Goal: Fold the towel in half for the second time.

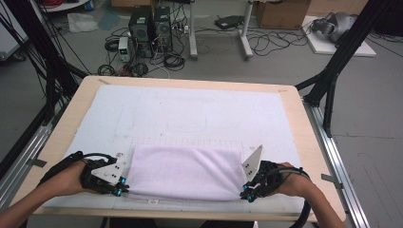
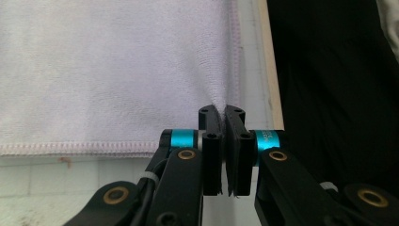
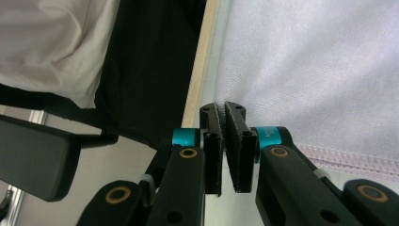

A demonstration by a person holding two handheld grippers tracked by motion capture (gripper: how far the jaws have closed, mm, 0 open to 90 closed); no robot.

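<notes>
Both hands low at the table's near edge, forearms angled inward — the left gripper (image 1: 122,186) and right gripper (image 1: 246,191) each pinch 1 near corner of the folded lavender towel (image 1: 185,172), lying flat on the white mat (image 1: 199,114).

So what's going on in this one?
A person is handling a pale lilac towel on a white mat that covers the table, with tongs in each hand. The left tongs and the right tongs are each shut on a near corner of the towel, a pinch of cloth between the jaws. The towel lies flat, apparently folded, along the near edge.
</notes>
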